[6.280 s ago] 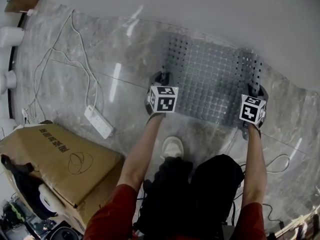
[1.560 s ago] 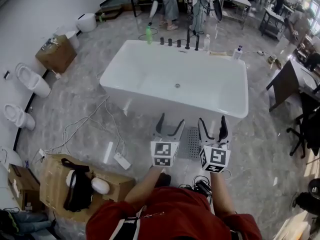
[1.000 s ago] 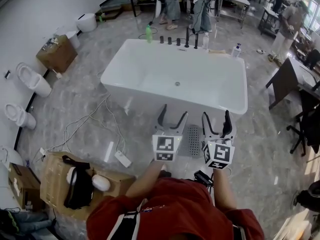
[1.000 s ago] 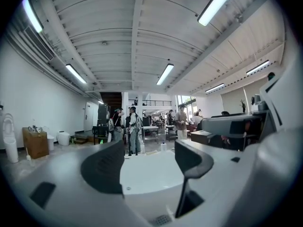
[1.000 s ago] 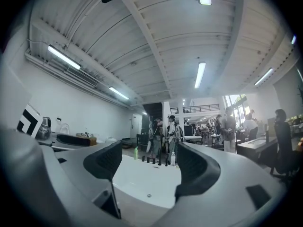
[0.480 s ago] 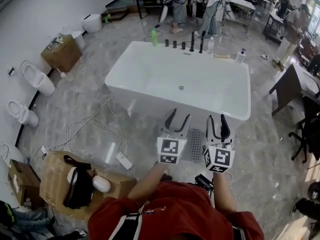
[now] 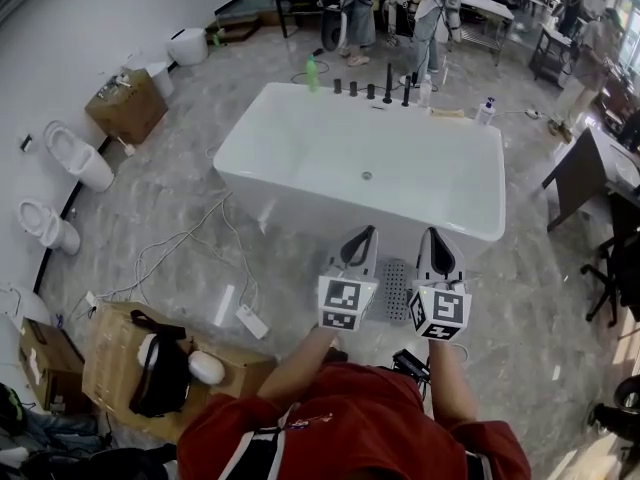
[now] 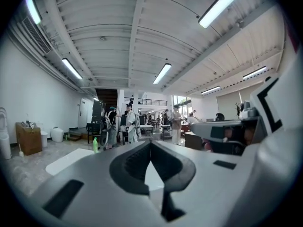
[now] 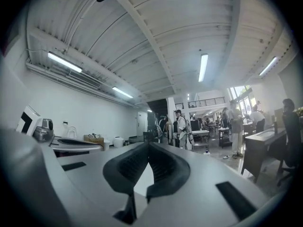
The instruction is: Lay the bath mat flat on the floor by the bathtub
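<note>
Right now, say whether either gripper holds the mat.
No, the mat lies on the floor; left gripper and right gripper have just closed, empty.

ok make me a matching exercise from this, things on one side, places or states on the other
Things:
1 bath mat
2 green bottle
3 cardboard box
4 left gripper

Places or states:
a beyond the bathtub's far rim
b jaws shut, empty
c on the floor by the bathtub's near side
d lower left of the head view

Pairs: 1-c; 2-a; 3-d; 4-b

The left gripper's jaws have just been closing, with nothing between them.
</note>
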`<state>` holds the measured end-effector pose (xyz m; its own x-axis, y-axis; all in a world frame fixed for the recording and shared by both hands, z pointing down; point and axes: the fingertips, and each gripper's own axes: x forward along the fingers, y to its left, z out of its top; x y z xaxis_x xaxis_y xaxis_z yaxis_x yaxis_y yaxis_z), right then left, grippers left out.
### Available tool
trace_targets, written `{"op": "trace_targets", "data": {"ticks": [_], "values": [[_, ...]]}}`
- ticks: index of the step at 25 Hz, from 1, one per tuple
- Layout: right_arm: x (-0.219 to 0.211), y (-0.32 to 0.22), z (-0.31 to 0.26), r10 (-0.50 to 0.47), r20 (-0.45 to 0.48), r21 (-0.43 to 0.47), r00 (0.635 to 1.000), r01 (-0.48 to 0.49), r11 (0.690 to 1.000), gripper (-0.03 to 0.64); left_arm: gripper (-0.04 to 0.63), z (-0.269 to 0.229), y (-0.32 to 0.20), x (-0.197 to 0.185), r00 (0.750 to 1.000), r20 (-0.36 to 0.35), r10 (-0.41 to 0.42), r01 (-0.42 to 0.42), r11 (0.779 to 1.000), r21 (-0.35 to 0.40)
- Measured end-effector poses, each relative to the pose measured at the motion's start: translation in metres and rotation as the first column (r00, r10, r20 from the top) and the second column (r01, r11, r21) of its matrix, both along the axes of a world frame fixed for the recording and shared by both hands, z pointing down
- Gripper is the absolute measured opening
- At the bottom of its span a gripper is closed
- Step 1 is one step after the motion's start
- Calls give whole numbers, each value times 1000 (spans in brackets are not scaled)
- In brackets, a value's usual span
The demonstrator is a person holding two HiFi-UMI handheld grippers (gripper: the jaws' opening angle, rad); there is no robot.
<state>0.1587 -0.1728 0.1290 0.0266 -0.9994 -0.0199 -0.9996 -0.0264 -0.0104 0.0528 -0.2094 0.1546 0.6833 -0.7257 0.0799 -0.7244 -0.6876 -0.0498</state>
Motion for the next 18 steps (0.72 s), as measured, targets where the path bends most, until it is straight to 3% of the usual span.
{"op": "trace_targets", "data": {"ticks": [18], "values": [[-3, 1, -8, 13, -17, 7, 1000, -13, 1000, 11, 14, -8, -2, -21, 1000, -7, -26, 26, 1000, 12]]}}
